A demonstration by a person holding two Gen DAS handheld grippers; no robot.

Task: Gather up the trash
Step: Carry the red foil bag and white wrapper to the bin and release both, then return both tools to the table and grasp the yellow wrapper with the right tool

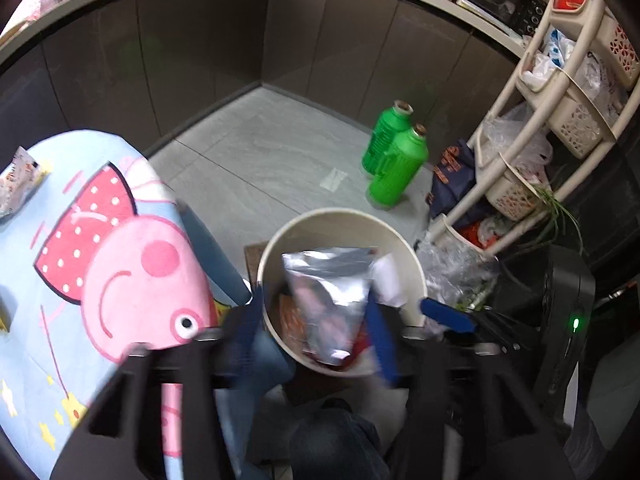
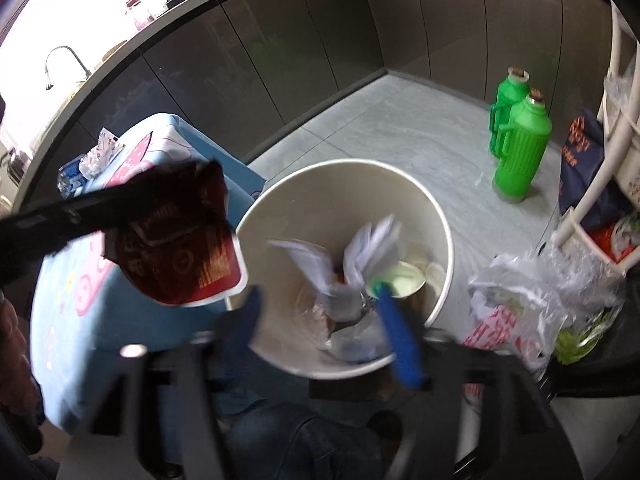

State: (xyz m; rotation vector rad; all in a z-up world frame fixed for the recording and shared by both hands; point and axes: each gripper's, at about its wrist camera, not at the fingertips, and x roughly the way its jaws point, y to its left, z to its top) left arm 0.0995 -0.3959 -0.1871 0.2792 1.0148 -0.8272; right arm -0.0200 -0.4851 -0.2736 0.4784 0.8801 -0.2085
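Both tongs gape above the bin (image 2: 440, 216) on grey tile floor (image 1: 256, 160) beside dark cabinets (image 1: 200, 40).

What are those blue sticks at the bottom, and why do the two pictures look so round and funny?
The blue sticks are fingers of two grabbers, one in each of a person's hands. Each carries a wide-eyed camera that bends the picture round. One picture looks along the left gripper, the other along the right gripper. Both hang over a bin with trash in it. A snack bag sits between the left fingers; I cannot tell if it is pinched. The right gripper is open and empty.
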